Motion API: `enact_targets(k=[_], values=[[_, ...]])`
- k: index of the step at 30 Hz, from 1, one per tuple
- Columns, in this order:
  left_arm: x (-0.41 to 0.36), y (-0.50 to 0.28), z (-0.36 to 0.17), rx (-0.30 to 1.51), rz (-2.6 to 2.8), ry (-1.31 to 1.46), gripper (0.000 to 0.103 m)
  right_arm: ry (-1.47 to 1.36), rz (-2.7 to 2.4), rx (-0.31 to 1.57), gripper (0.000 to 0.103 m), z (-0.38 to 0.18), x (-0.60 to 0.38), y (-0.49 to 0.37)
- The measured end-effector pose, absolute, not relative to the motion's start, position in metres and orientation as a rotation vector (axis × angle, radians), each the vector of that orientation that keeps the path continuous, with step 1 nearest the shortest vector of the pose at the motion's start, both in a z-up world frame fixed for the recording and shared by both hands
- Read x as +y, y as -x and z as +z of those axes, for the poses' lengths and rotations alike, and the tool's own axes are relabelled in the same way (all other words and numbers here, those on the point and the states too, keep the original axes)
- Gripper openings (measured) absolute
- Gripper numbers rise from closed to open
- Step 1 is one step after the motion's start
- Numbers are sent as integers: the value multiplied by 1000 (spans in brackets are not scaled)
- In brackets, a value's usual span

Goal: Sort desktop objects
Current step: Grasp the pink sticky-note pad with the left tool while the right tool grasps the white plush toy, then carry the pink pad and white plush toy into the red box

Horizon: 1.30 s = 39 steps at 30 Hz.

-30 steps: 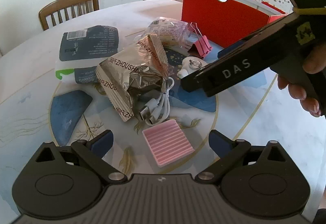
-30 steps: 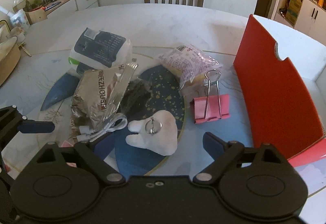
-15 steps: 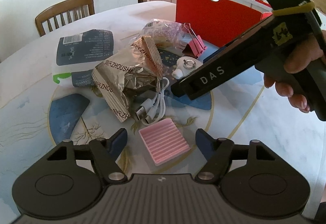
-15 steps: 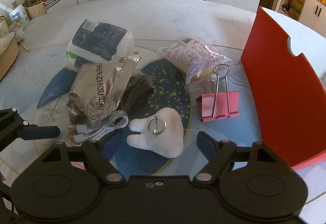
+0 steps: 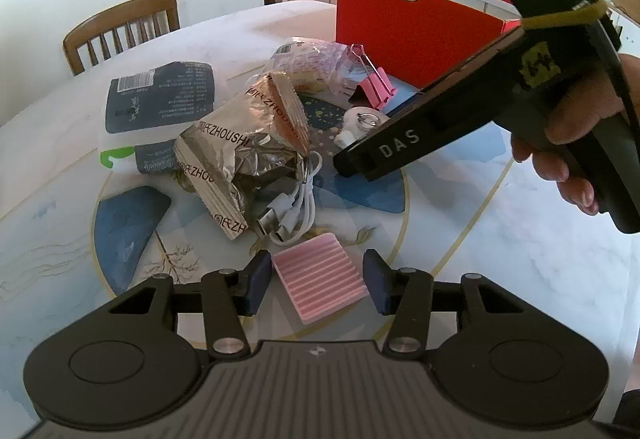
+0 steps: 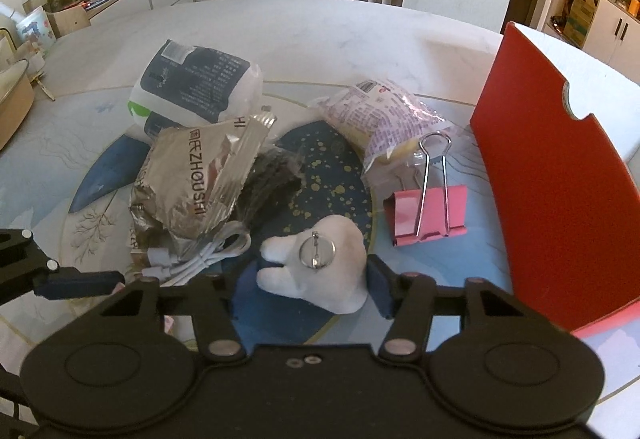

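Nearest, the left gripper (image 5: 316, 285) has just been closing its jaws around a pink ribbed pad (image 5: 319, 282) lying flat on the bench (image 5: 500, 239); the left pad meets its edge, the right one shows a sliver of gap. The right gripper (image 6: 310, 285) has likewise been closing on a white plush keychain (image 6: 316, 267), both pads at its sides. Beyond lie a white cable (image 5: 292, 213), a silver snack bag (image 5: 244, 155), a pink binder clip (image 6: 428, 213) and a red box (image 6: 556, 199).
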<state>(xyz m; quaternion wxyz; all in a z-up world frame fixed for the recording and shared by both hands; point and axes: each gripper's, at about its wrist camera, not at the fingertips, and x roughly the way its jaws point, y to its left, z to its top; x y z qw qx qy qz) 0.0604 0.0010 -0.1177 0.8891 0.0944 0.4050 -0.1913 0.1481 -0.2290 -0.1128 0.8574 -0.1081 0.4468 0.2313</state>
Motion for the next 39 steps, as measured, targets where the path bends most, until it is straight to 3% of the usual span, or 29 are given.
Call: enact_targets(k=[17, 39], values=[[3, -56, -98, 852, -340, -93, 49, 174, 464, 943, 56, -91, -261, -130], [-35, -73, -30, 794, -282, 80, 49, 125, 539, 832, 56, -7, -328, -126]])
